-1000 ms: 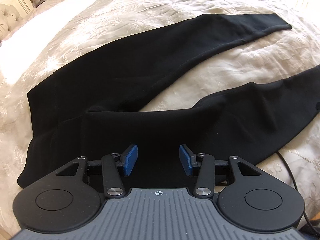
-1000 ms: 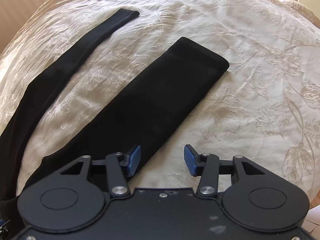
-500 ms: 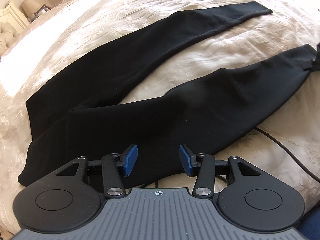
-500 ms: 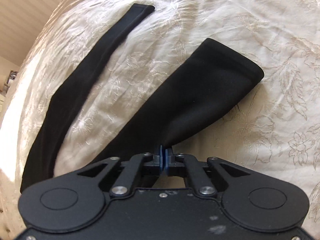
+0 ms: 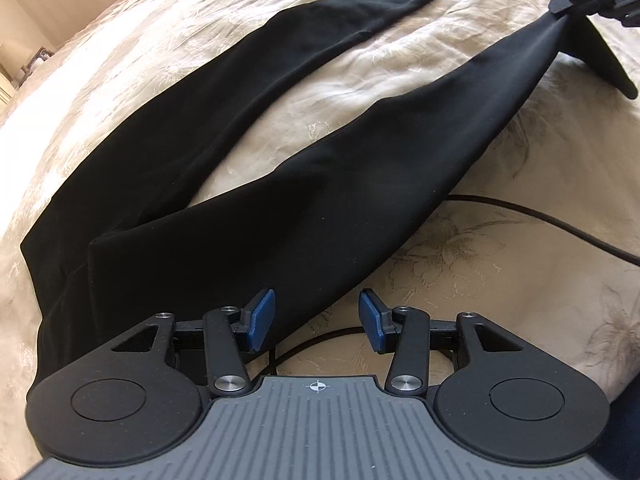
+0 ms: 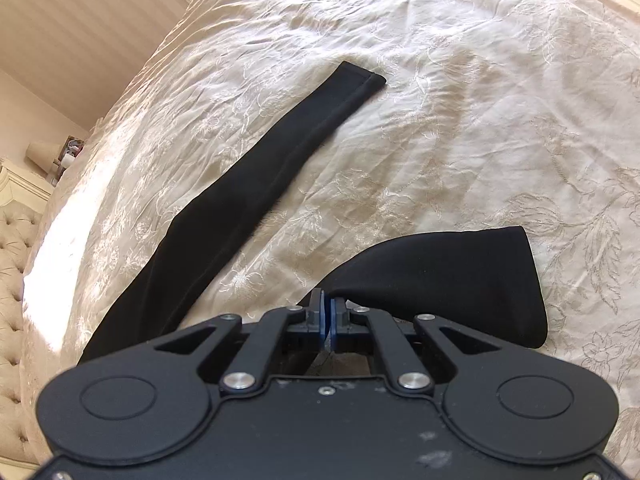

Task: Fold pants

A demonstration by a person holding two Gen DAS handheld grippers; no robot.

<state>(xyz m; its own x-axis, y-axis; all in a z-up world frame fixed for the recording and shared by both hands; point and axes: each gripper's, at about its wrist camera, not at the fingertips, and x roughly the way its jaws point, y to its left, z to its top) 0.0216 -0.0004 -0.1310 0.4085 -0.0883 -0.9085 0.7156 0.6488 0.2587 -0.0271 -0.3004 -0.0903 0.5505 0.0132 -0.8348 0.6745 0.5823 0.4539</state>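
Black pants (image 5: 280,208) lie spread on a bed (image 5: 460,272) covered with a cream, flower-embroidered bedspread. In the left wrist view the waist end sits at about 8 o'clock, and the two legs run away from it toward 1 and 2 o'clock, with bare bedspread showing between them.

The left tongs (image 5: 316,320) hang over the near edge of the nearer leg with their blue pads (image 5: 262,316) spread apart; nothing is pinched between them, and the fabric edge passes just beside the left pad. A thin black cable (image 5: 540,212) curves across the bedspread at 3 o'clock, and another stretch of it loops under the tongs.

The right tongs (image 6: 327,320) are pressed together on the nearer leg close to its hem. In the right wrist view the cloth rises off the bedspread to the pads and the free hem end (image 6: 480,280) fans out toward 3 o'clock. The left wrist view shows the same grip at 1 o'clock, with the right tongs (image 5: 564,4) drawing the leg up into a taut point and the hem flap drooping beyond it.

The farther leg (image 6: 248,208) lies flat on the bedspread, running from 8 o'clock up to its hem near 12 o'clock in the right wrist view. A tufted headboard (image 6: 12,264) and a lamp (image 6: 40,152) show at 9 o'clock.
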